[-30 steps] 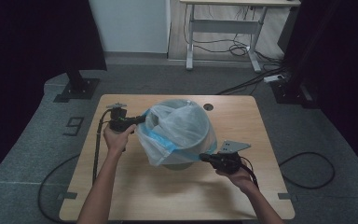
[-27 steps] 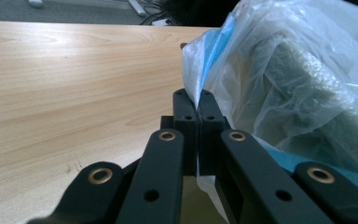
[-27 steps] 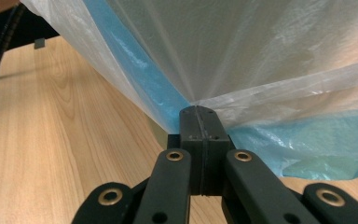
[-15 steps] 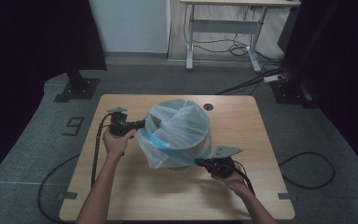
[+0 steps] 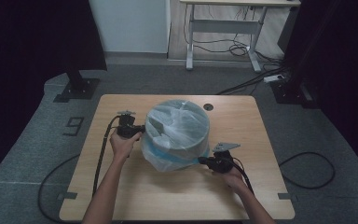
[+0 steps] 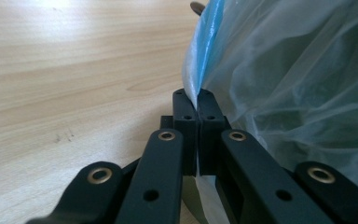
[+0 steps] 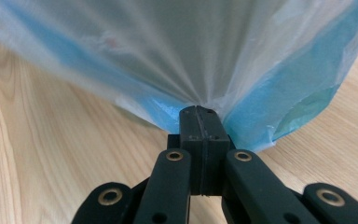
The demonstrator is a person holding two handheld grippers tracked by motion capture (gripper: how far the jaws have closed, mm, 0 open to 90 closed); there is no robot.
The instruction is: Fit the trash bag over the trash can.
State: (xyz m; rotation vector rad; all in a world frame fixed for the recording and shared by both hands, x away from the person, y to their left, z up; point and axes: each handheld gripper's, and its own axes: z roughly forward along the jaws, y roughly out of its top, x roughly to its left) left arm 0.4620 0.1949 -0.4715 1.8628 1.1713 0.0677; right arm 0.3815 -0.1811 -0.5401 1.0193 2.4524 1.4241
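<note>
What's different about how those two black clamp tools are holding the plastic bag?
The left gripper pinches the plastic bag high on its side, up near the bin's rim; the right gripper pinches it low, close to the table. The left gripper grips a thin edge of film with a blue strip, while the right gripper gathers a bunch of film that fans out in pleats. Both are shut tight on the bag, on opposite sides.

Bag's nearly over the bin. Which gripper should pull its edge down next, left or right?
Left, probably. The left gripper pinches the plastic bag high on the bin's side, so that edge has farther to go. The right gripper already holds its edge low, near the wooden table.
</note>
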